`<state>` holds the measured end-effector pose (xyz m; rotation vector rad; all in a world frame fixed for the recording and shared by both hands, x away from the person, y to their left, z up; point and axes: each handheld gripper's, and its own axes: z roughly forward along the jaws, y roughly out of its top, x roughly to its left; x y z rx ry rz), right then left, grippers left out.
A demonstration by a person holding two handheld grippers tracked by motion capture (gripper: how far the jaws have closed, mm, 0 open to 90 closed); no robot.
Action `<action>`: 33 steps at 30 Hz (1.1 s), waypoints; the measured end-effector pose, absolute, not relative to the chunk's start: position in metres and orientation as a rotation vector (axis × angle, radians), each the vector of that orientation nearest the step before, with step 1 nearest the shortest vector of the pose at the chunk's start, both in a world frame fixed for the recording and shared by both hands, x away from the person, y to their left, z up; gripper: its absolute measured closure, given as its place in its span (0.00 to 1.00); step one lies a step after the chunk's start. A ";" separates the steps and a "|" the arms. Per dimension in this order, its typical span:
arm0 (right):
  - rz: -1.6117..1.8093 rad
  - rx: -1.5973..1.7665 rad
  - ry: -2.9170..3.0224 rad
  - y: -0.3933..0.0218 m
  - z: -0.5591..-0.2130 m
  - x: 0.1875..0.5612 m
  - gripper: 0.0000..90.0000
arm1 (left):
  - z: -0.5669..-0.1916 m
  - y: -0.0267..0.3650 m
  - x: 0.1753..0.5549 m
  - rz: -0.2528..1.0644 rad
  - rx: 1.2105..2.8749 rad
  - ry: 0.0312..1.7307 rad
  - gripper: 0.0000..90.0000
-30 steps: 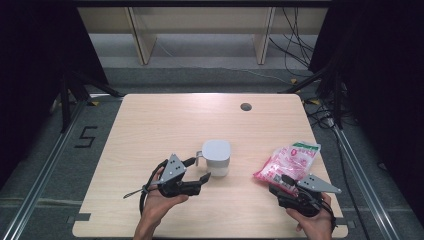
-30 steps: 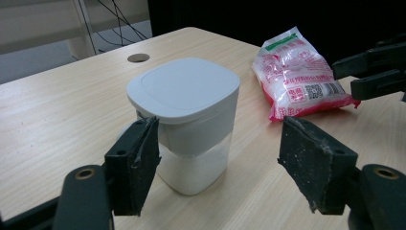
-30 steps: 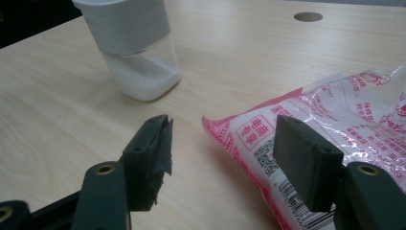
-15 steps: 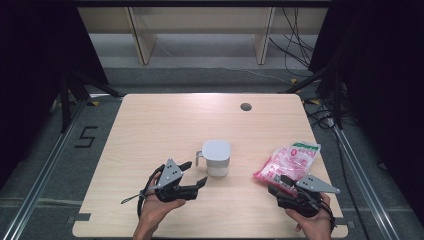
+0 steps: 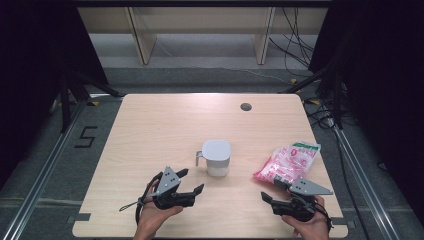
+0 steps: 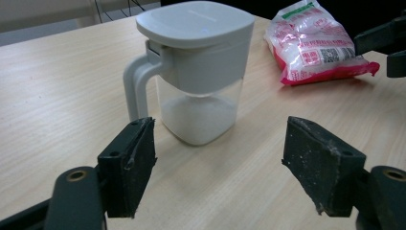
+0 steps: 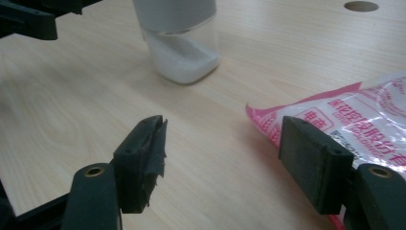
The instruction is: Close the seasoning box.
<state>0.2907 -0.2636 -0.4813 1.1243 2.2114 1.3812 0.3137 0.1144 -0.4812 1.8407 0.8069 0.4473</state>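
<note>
A clear jug [image 5: 216, 157] with a white lid and handle stands mid-table, white powder in its bottom [image 6: 196, 72] [image 7: 179, 43]. A pink-and-white bag [image 5: 287, 162] [image 6: 318, 43] [image 7: 364, 120] lies to its right. My left gripper [image 5: 192, 181] [image 6: 220, 129] is open, a short way in front of the jug and pointing at it, with its jaws empty. My right gripper [image 5: 270, 190] [image 7: 222, 124] is open near the front edge. Its jaws have just been opening over bare wood, with the bag's near corner just beyond the right jaw.
A round hole [image 5: 245, 106] [image 7: 361, 6] sits near the table's far edge. The wooden table [image 5: 165, 125] has bare room at the left and back. Shelving and cables lie on the floor beyond. The right gripper [image 6: 383, 40] shows beside the bag in the left gripper view.
My left gripper has drawn back from the jug's handle toward the front edge and sunk a little. The right hand has stayed in place, and the jug and bag have not moved.
</note>
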 end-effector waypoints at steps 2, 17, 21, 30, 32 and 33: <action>1.357 1.090 2.237 -0.262 -0.483 0.291 0.37 | -0.483 0.114 0.312 0.449 1.841 0.814 0.29; 1.307 1.084 2.279 -0.263 -0.488 0.281 0.36 | -0.500 0.116 0.294 0.454 1.779 0.862 0.29; 1.280 1.068 2.313 -0.260 -0.491 0.276 0.36 | -0.505 0.117 0.290 0.456 1.796 0.871 0.29; 1.279 1.010 2.343 -0.260 -0.493 0.272 0.36 | -0.506 0.119 0.287 0.457 1.807 0.872 0.28; 1.253 1.000 2.351 -0.260 -0.492 0.272 0.36 | -0.506 0.120 0.288 0.459 1.808 0.869 0.28; 1.248 0.998 2.351 -0.260 -0.492 0.272 0.36 | -0.505 0.120 0.288 0.455 1.805 0.868 0.28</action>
